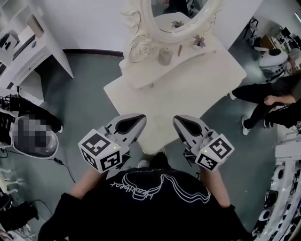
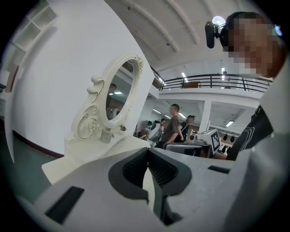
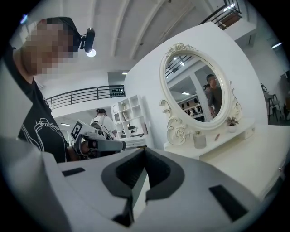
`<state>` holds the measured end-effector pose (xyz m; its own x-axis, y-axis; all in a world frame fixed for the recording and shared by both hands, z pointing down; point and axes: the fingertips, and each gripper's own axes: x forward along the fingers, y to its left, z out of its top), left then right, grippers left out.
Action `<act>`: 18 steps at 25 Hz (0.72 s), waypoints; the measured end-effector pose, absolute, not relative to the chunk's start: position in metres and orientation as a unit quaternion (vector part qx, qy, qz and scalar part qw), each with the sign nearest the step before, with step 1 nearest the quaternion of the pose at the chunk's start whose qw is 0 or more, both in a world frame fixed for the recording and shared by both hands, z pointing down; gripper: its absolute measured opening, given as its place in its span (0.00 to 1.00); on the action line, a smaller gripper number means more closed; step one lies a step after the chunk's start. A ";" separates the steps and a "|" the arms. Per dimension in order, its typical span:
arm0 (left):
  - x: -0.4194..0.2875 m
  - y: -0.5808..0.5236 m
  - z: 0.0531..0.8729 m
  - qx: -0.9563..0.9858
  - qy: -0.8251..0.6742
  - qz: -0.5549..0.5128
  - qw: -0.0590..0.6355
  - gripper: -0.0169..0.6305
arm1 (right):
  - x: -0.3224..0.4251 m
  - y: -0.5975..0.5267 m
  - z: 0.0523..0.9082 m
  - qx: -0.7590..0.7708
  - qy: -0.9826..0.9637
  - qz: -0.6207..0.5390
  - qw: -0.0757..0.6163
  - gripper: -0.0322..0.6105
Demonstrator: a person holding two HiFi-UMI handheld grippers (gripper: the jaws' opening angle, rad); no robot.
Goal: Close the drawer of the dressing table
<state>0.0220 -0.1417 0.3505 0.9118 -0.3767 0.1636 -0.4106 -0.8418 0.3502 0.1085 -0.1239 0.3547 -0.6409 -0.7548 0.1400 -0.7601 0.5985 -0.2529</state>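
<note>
The white dressing table [image 1: 188, 89] with its oval carved mirror [image 1: 181, 14] stands ahead of me. From above its top hides the front, so no main drawer shows. My left gripper [image 1: 141, 117] and right gripper [image 1: 178, 120] hang side by side over the table's near edge, close to my body. Both point at the table, are shut, and hold nothing. In the left gripper view the closed left gripper [image 2: 147, 150] faces the mirror [image 2: 120, 90]. In the right gripper view the closed right gripper [image 3: 145, 152] faces the mirror [image 3: 199, 88].
A small jar [image 1: 164, 55] and a tiny plant [image 1: 198, 42] sit on the table's raised shelf. A white shelf unit [image 1: 28, 47] stands at the left, with a grey stool [image 1: 33, 136] and cables below. A seated person's legs [image 1: 263, 101] reach in from the right.
</note>
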 end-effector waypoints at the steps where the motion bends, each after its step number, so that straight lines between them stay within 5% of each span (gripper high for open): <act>1: 0.022 -0.140 0.349 0.959 -0.204 0.044 0.191 0.03 | 0.107 -0.121 0.354 0.424 -0.894 0.145 0.007 0.05; 18: 0.029 -0.125 0.350 0.960 -0.195 0.040 0.195 0.03 | 0.115 -0.101 0.350 0.447 -0.882 0.148 -0.015 0.05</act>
<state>0.0286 -0.1246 0.3503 0.9207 -0.3589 0.1535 -0.3903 -0.8480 0.3585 0.1148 -0.1014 0.3499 -0.5992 -0.7935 0.1063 -0.7849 0.5560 -0.2736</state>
